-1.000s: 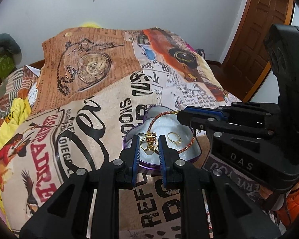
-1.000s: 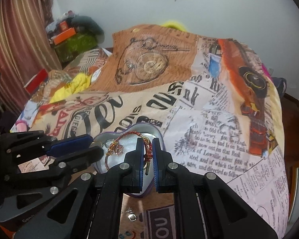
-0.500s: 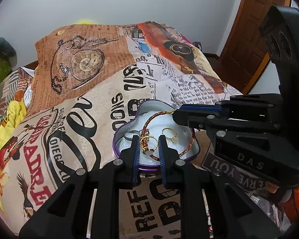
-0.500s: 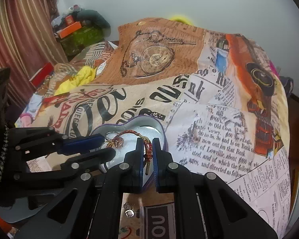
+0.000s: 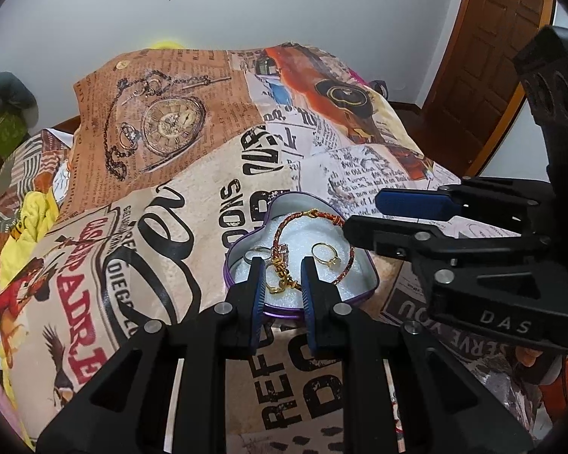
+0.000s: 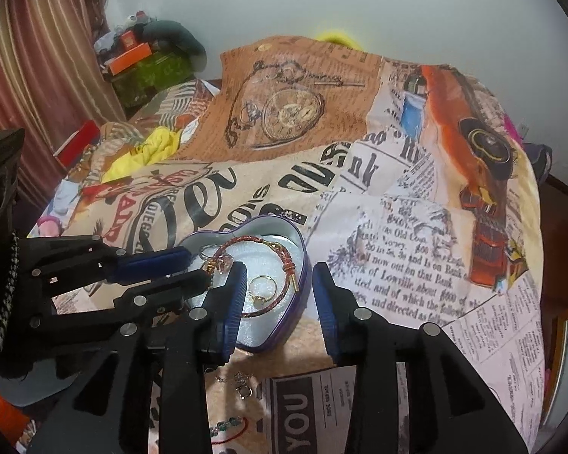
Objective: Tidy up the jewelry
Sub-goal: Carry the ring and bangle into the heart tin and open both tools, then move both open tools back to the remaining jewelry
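A bed [image 6: 416, 234] covered in a newspaper-and-pocket-watch print spread fills both views, with a yellow cloth [image 6: 147, 155] and stacked boxes [image 6: 144, 64] at its far left by a striped curtain [image 6: 38, 75], and a wooden door [image 5: 488, 68] on the right. Loose small jewelry [image 6: 242, 382] lies on the spread just in front of a heart-shaped tin [image 6: 303, 265] — still outside it. The left hand-held gripper [image 5: 282, 283] hangs over the tin's near rim, its jaws narrowly apart with a gold chain piece [image 5: 280, 283] showing between them; whether the pads actually pinch it cannot be told. The right hand-held gripper [image 6: 278, 295] reaches in from the other side, and in the left view its fingers [image 5: 409, 202] cross over the tin's right edge and hide part of it. A second ago the right jaws were pressed together on the red braided bracelet [image 6: 280, 261]; they have just been opening, now stand spread, and the bracelet lies loose in the tin between and beyond them. Inside the tin, on white padding, sit the bracelet, a gold ring [image 6: 263, 287], a silver ring [image 6: 204, 251] and a charm cluster [image 6: 219, 263].
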Demonstrator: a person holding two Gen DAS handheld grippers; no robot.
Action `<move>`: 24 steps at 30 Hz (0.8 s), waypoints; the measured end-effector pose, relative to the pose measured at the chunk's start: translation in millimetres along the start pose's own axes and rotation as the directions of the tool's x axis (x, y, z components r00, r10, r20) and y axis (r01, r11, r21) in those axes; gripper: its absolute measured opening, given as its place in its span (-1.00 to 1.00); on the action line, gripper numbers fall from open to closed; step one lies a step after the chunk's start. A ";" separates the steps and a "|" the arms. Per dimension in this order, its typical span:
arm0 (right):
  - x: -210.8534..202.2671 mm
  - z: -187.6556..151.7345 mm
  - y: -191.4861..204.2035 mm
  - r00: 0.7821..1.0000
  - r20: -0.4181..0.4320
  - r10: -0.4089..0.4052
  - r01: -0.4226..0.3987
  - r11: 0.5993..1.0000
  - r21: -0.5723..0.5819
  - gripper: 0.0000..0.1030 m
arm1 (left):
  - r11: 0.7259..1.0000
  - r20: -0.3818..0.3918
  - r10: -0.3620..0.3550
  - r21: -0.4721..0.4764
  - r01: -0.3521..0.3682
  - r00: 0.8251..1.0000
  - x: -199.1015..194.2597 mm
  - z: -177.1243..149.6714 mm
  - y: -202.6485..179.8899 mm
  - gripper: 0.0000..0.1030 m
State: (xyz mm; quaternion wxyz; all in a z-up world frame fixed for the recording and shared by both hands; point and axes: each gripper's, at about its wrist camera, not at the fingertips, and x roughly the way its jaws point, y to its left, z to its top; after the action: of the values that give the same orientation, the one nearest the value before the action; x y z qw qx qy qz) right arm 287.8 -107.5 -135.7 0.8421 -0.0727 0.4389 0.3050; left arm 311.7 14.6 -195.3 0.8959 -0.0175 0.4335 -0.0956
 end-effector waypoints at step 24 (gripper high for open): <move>-75.6 -38.1 35.2 0.993 0.078 -0.090 0.091 0.996 -0.013 -0.37 | 0.999 0.056 0.026 0.016 -0.027 0.998 -82.7 -28.0 -19.0 -0.33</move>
State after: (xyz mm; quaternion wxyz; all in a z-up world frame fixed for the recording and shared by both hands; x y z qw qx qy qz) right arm 208.6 -128.1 -94.4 0.8707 -0.0873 0.3998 0.2727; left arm 236.8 12.8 -146.7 0.9089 -0.0067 0.4078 -0.0868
